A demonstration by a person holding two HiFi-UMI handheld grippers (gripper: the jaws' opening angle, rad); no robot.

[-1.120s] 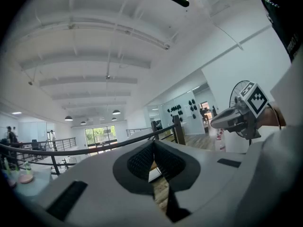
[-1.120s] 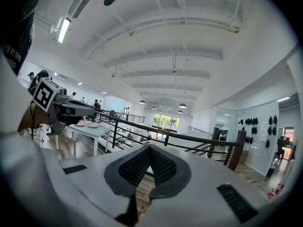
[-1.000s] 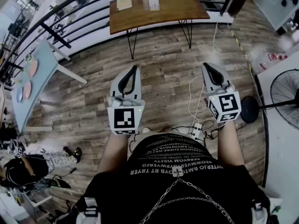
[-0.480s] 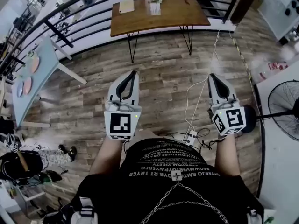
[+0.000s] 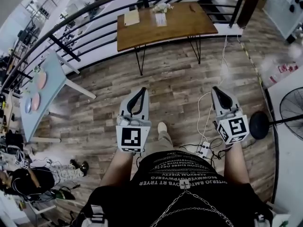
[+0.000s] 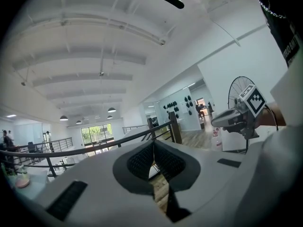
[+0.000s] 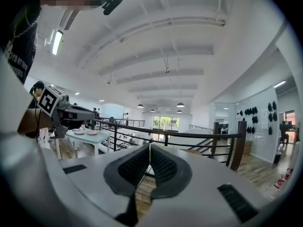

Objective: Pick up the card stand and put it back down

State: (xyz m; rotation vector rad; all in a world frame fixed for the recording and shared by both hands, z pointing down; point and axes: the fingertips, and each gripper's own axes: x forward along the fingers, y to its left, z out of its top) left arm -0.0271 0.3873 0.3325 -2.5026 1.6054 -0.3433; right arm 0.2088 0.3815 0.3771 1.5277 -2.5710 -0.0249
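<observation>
Approach step, wooden table (image 5: 189, 21) well ahead; your left gripper (image 5: 142, 90) and right gripper (image 5: 216, 89) pressed together, empty. Probably walk up, then open for its card stand (image 5: 161, 19).

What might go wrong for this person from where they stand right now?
Tripping is the likeliest risk: a power strip and a loose white cable lie on the floor by the person's feet, on the way to the wooden table. The left gripper and right gripper are also both shut and empty, so unless opened first they would probably knock a small item over.
</observation>
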